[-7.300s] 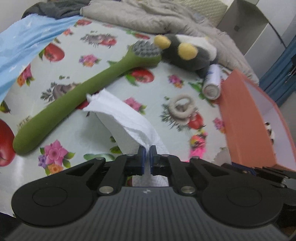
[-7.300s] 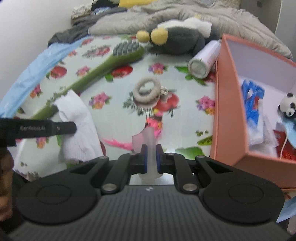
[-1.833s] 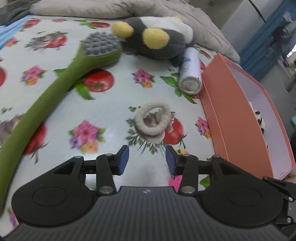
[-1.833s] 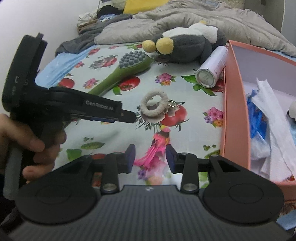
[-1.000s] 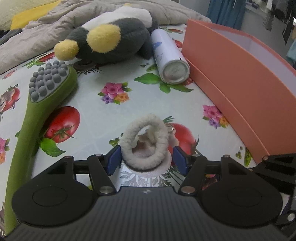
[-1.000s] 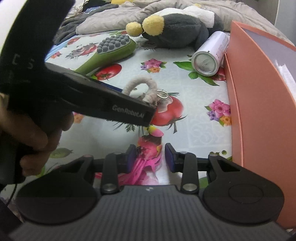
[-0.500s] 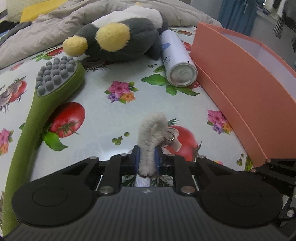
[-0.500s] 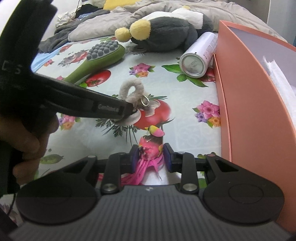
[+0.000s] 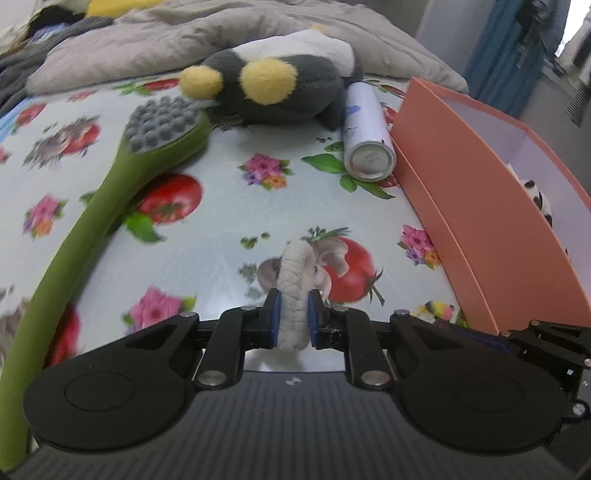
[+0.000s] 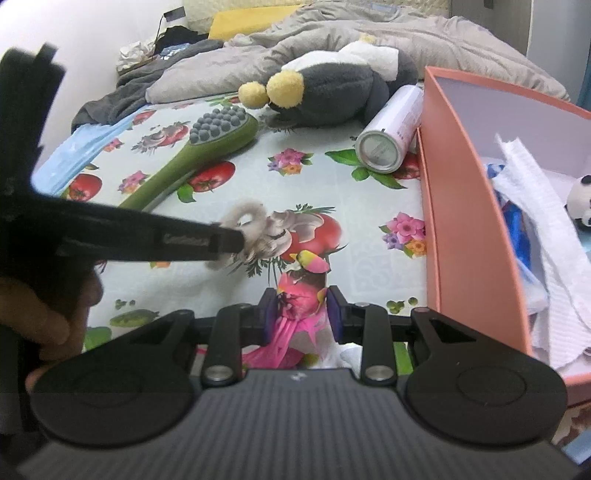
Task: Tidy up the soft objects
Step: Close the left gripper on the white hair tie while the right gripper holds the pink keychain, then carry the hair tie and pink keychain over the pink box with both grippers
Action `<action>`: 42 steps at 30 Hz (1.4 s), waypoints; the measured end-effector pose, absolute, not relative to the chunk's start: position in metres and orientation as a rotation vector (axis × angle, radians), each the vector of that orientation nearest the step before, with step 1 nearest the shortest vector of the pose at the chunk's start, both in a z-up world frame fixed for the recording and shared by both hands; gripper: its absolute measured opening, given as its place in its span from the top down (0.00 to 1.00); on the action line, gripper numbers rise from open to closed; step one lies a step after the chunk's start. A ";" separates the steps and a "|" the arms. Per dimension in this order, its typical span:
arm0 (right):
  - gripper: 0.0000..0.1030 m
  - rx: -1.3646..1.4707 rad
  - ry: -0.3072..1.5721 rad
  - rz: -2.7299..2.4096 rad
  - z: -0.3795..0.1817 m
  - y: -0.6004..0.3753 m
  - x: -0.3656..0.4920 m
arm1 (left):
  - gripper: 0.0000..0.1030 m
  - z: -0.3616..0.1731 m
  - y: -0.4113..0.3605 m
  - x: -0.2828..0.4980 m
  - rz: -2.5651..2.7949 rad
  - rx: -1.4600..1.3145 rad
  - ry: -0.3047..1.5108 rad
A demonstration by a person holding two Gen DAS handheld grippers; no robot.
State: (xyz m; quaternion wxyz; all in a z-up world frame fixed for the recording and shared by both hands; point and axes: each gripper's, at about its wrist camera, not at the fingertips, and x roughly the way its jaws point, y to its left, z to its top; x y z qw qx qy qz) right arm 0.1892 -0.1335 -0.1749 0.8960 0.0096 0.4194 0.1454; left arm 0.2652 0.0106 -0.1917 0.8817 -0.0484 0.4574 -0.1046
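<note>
My left gripper [image 9: 293, 314] is shut on a fluffy white ring keychain [image 9: 293, 284] and holds it a little above the patterned tablecloth [image 9: 221, 221]. The right wrist view shows the ring [image 10: 251, 225] at the left gripper's tip. My right gripper [image 10: 299, 314] is open, its jaws either side of a pink tasselled toy [image 10: 295, 306] on the cloth. The orange box [image 10: 465, 221] stands to the right. It holds white paper towel [image 10: 546, 229], blue cloth and a small panda [image 10: 581, 201].
A green long-handled massage brush [image 9: 110, 206] lies at the left. A grey and yellow plush toy [image 9: 280, 85] and a white spray can [image 9: 365, 136] lie at the back beside the box. A grey blanket [image 9: 221, 33] lies beyond.
My left gripper has lifted the white ring off the cloth and drawn back slightly. My right gripper stays open around the pink toy.
</note>
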 end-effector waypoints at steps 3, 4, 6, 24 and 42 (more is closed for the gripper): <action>0.69 0.023 0.856 0.292 -0.170 -0.136 0.184 | 0.83 -0.189 0.009 0.251 -0.201 -0.107 0.950; 0.69 0.024 0.852 0.289 -0.168 -0.136 0.183 | 0.83 -0.188 0.010 0.247 -0.195 -0.118 0.952; 0.69 0.024 0.843 0.287 -0.164 -0.137 0.180 | 0.83 -0.185 0.010 0.240 -0.186 -0.141 0.951; 0.69 0.061 0.800 0.291 -0.126 -0.157 0.148 | 0.84 -0.125 0.009 0.192 -0.169 -0.293 0.910; 0.69 0.053 0.512 0.220 -0.025 -0.202 0.136 | 0.84 -0.001 -0.040 0.188 -0.318 -0.303 0.651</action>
